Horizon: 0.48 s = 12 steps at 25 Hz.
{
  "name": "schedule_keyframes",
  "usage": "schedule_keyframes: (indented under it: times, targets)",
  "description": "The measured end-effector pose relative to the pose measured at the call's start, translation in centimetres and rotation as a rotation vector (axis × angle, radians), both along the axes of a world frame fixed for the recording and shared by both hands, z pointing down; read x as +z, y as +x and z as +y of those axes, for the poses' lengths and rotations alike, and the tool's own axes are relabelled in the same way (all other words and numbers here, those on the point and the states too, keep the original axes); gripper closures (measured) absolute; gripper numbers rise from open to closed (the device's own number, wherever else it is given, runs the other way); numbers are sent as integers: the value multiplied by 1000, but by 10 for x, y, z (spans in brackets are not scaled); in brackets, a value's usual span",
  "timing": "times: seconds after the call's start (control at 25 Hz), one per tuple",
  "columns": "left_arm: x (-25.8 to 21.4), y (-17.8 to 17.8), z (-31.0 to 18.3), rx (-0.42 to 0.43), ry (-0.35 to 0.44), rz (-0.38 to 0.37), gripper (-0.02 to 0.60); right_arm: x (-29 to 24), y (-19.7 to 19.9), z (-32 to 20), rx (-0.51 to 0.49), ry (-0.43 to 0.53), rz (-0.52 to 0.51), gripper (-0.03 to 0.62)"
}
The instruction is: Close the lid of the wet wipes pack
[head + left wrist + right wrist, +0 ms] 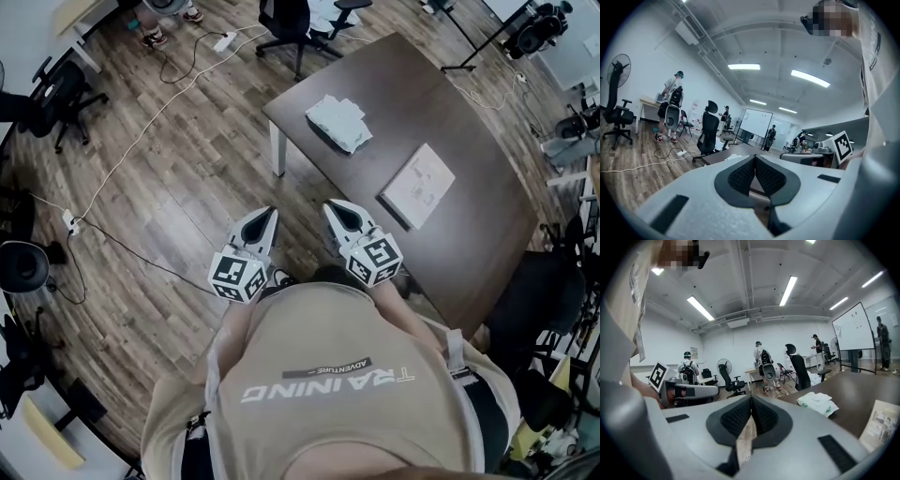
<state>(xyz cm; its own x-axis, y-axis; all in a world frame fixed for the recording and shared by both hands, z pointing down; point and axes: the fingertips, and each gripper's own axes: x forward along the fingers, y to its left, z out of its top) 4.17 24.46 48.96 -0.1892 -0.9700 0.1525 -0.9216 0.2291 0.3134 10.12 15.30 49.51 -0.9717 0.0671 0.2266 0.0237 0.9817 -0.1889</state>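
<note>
The wet wipes pack (339, 122), white and crumpled-looking, lies near the far left edge of a dark brown table (469, 234). In the right gripper view the pack (816, 403) sits ahead and to the right, well beyond the jaws. Both grippers are held close to the person's body over the wooden floor, short of the table's near corner. The left gripper (269, 214) has its jaws together with nothing between them, and its own view shows its tips (754, 157) meeting. The right gripper (330, 206) is likewise shut and empty (751, 397).
A pale booklet (418, 185) lies on the table right of the pack. A black office chair (292, 21) stands beyond the table, another (56, 89) at far left. A white cable (141, 131) crosses the floor. People stand by desks (761, 363) far off.
</note>
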Motion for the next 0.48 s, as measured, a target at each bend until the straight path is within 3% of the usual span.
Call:
schedule_keyframes:
  times: [0.16, 0.48]
  targets:
    - [6, -16, -1, 21, -4, -5, 571, 11, -18, -2, 12, -2, 19, 580]
    - [4, -50, -6, -33, -36, 21, 571, 9, -56, -17, -22, -55, 21, 580]
